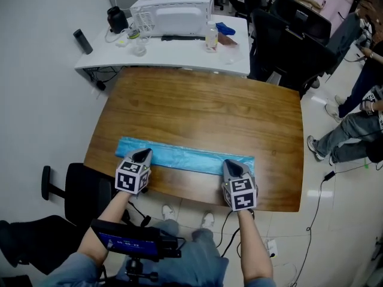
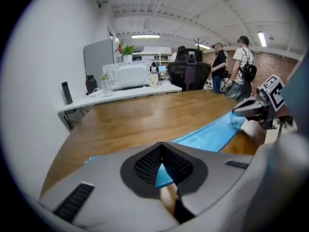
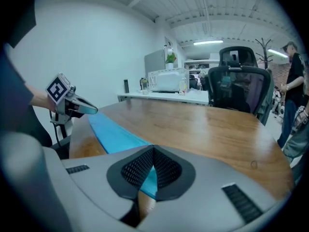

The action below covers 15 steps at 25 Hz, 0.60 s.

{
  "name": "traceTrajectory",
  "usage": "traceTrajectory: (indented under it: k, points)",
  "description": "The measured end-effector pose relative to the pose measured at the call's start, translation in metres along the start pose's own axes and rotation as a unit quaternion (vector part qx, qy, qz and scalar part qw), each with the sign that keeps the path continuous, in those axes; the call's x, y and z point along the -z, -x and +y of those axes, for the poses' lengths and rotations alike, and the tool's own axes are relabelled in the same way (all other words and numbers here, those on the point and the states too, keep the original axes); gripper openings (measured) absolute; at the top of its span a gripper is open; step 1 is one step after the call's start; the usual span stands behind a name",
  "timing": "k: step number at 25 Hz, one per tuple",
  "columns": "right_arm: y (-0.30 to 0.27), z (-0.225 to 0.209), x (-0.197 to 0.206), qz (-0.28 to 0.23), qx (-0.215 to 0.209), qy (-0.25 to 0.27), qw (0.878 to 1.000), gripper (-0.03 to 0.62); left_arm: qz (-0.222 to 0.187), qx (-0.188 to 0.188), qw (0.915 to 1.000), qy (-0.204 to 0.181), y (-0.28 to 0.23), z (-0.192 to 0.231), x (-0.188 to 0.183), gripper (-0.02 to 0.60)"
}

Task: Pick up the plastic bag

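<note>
The plastic bag (image 1: 185, 158) is a light blue sheet folded into a long strip, lying along the near edge of the wooden table (image 1: 203, 109). My left gripper (image 1: 142, 155) is shut on the strip's left end, and blue film shows between its closed jaws in the left gripper view (image 2: 161, 151). On the strip's right end my right gripper (image 1: 234, 165) is shut, with blue film pinched at its tips (image 3: 153, 152). Between the two grippers the bag (image 2: 212, 133) (image 3: 112, 133) stretches out. Each gripper view shows the other gripper, the right gripper (image 2: 254, 108) and the left gripper (image 3: 73, 107).
Behind the table is a white desk (image 1: 173, 55) with a microwave (image 1: 173, 12), a bottle (image 1: 211, 37) and a black kettle (image 1: 117, 19). Black office chairs (image 1: 293, 40) stand at the far right, where people (image 1: 359, 118) are. Another black chair (image 1: 84, 190) is near my left.
</note>
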State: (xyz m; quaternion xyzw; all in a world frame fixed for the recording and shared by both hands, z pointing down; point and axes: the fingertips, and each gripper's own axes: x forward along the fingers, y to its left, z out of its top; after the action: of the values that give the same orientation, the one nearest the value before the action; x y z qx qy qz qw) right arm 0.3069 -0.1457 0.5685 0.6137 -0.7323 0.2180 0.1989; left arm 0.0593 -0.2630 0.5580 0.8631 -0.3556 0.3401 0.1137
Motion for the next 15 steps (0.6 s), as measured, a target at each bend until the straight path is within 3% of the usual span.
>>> traceTrajectory:
  k: [7, 12, 15]
  points:
    - [0.038, 0.018, -0.056, -0.087, -0.06, 0.023, 0.994, 0.0, -0.132, 0.036, 0.9905, 0.014, 0.051, -0.062, -0.076, 0.008]
    - [0.077, 0.036, -0.098, -0.153, -0.102, 0.036, 0.982, 0.0, -0.227, 0.06, 0.9719, 0.018, 0.097, -0.105, -0.124, 0.008]
    - [0.102, 0.053, -0.124, -0.201, -0.122, 0.025, 0.972, 0.0, -0.267, 0.068, 0.9613, 0.001, 0.123, -0.123, -0.142, 0.008]
